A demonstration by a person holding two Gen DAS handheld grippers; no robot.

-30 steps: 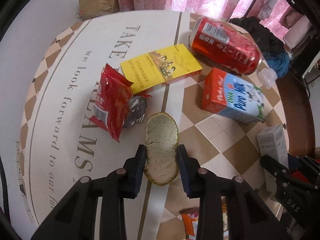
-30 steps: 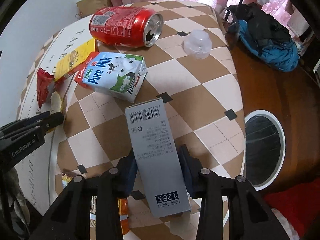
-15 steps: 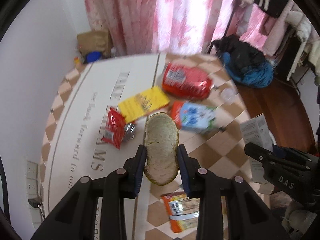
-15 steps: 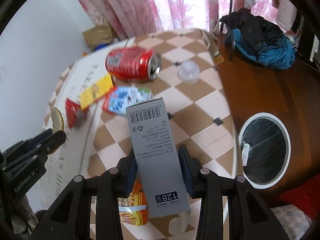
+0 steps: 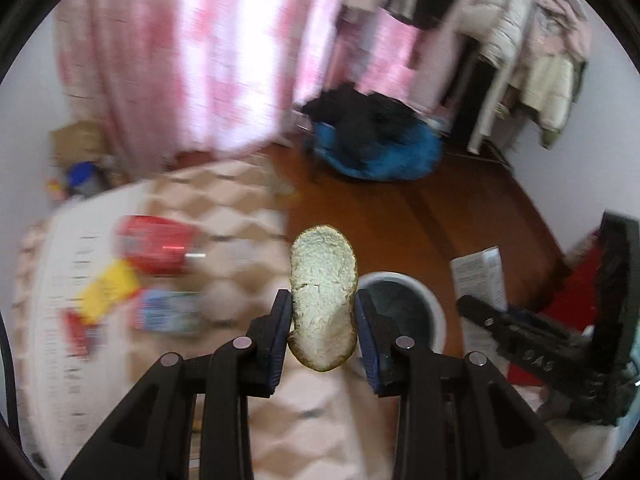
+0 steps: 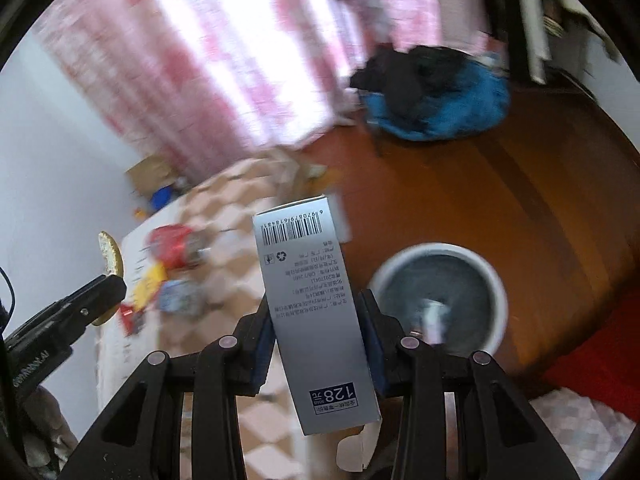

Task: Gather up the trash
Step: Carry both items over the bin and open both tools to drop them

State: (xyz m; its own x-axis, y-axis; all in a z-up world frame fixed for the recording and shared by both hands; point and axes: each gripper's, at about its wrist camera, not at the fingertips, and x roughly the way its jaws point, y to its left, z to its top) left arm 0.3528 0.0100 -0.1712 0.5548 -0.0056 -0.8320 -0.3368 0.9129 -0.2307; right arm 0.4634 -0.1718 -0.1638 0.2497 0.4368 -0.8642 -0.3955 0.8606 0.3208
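Trash is being held in both claws, up in the air. The left claw (image 5: 323, 314) is clamping an oval, pale, crumbly slice (image 5: 323, 300) by its edges between the blue-padded fingers (image 5: 280, 328), so the slice is standing upright above the desk (image 5: 224, 248). The right claw (image 6: 316, 322) is gripping a tall grey carton (image 6: 316, 316) by its long sides; the barcode end is pointing away from the camera, a "128" label is sitting near the lower end, and an open flap is hanging below it.

In the right wrist view, a round white-rimmed bin (image 6: 440, 296) is standing on the brown wooden floor (image 6: 520, 200), just right of the carton, with something pale lying inside it. In the left wrist view the bin is partly hiding behind the slice.

Blurred on the checked desk are a red can (image 5: 156, 244), a yellow packet (image 5: 108, 292), a blue and white milk carton (image 5: 168, 312) and a red wrapper (image 5: 78, 332). Pink curtains (image 5: 208, 52) are hanging behind, and a blue and black heap of cloth (image 5: 372, 140) is lying on the floor.
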